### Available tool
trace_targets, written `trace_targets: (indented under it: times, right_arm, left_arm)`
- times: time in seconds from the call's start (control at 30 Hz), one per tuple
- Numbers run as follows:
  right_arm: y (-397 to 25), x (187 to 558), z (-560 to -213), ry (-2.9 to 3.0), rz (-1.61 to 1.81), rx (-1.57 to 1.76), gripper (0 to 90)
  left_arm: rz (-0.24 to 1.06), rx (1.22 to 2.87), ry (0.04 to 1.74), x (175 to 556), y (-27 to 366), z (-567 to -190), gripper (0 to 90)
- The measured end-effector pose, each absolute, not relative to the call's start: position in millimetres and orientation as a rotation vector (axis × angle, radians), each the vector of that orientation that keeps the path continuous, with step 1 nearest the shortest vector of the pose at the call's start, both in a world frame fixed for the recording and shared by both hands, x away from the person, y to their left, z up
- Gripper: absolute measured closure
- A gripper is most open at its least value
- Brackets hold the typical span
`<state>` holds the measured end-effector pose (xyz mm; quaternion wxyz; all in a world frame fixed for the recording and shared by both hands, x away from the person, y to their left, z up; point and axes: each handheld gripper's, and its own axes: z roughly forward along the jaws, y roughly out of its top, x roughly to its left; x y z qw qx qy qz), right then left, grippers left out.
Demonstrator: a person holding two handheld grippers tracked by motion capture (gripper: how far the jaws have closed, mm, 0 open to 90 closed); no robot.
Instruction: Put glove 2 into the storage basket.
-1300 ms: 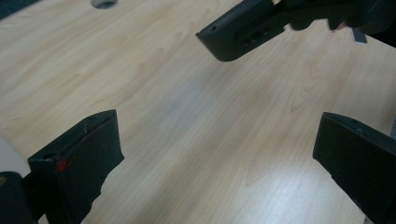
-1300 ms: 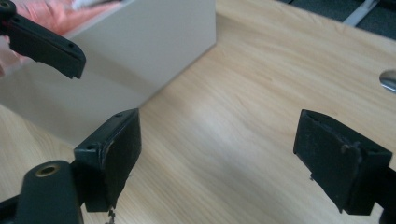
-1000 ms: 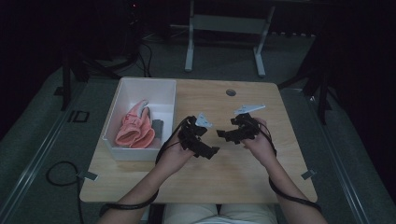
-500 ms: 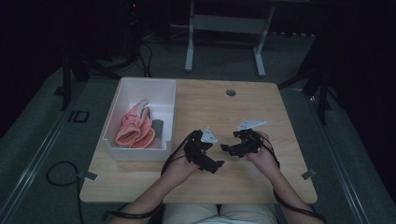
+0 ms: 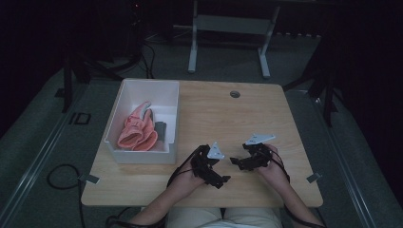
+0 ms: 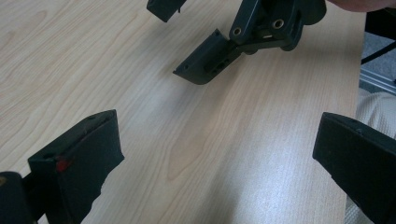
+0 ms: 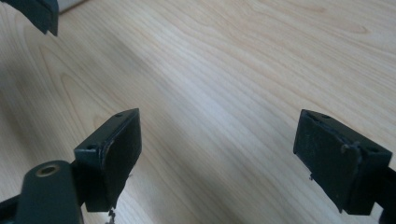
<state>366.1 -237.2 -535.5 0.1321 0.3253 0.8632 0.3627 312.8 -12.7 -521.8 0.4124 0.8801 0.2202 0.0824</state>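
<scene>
Both our grippers sit over bare tabletop near the front edge of the wooden table point(image 5: 247, 114), nothing in either one. Our left gripper point(image 5: 219, 180) has its jaws spread wide; its own view shows only wood grain between them. Our right gripper point(image 5: 237, 163) is also spread wide, with plain wood between its jaws.

The two are near each other, tips angled inward, apart and not touching. In the left gripper view the right gripper point(image 6: 187, 21) shows at the top, just above the table surface.

The white bin point(image 5: 119, 126) stands at the table's left side, well apart from both grippers. Inside it lies a bunched pink cloth point(image 5: 138, 133) with a pale grey part at its top end, and a small dark grey item point(image 5: 160, 129) just beside it on the bin floor; we can't tell what that one is. A round cable hole point(image 5: 235, 94) sits near the table's far edge.
</scene>
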Motion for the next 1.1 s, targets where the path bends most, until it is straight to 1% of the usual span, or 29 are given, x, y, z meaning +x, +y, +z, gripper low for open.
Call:
trace_targets:
  times: [0.1,0.43,0.97,1.1]
  right_arm:
    - [-240.6,363.6,-539.7,2.502,1.047,0.952,15.1]
    - [-256.4,358.7,-550.4,2.469,1.016,0.977,14.9]
    - [-277.1,358.8,-559.8,2.378,1.039,1.050,13.8]
    - [-280.1,359.5,-562.3,2.380,1.030,1.056,13.8]
  left_arm:
    - [0.209,2.220,0.540,310.7,-13.7,-526.6,0.8]
    - [0.206,2.221,0.578,310.7,-9.0,-547.2,0.8]
    - [0.276,2.184,0.626,307.4,3.8,-558.8,0.8]
    - [0.273,2.182,0.634,308.0,7.1,-560.5,0.8]
